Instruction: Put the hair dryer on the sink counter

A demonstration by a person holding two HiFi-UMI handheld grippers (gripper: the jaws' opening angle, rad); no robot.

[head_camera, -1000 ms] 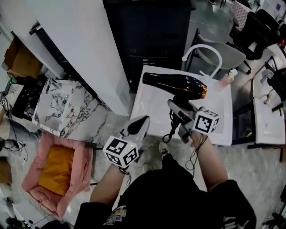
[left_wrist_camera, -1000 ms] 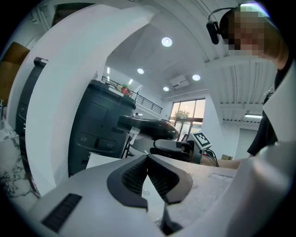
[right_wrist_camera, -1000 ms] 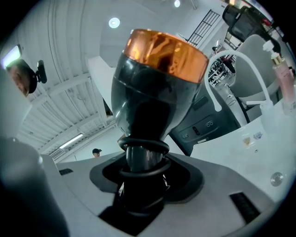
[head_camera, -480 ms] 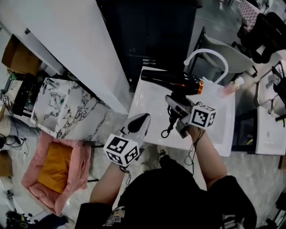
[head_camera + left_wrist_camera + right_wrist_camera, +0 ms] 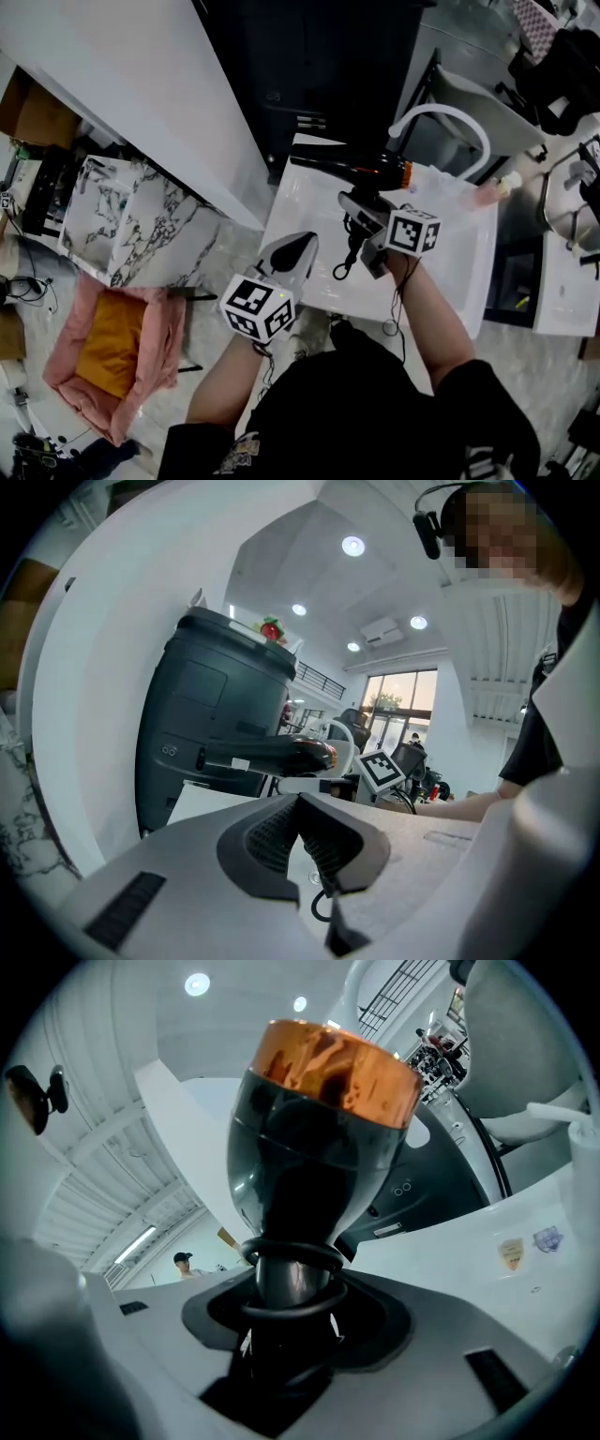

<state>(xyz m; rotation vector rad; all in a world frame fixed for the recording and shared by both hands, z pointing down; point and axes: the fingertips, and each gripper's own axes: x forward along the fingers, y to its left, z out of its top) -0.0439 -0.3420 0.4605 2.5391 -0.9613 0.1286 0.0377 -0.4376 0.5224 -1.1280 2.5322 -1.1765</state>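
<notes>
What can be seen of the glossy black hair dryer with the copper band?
The glossy black hair dryer has a long, plastic-looking barrel with a shiny copper band at one end, lying roughly level. Its handle is clamped between the jaws of the right gripper, and its black cord loops round the handle and hangs below. It is over the white sink counter; whether it touches the counter cannot be told.

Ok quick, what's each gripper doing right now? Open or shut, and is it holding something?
Left gripper: shut, nothing in it.
Right gripper: shut on the handle of the hair dryer.
</notes>
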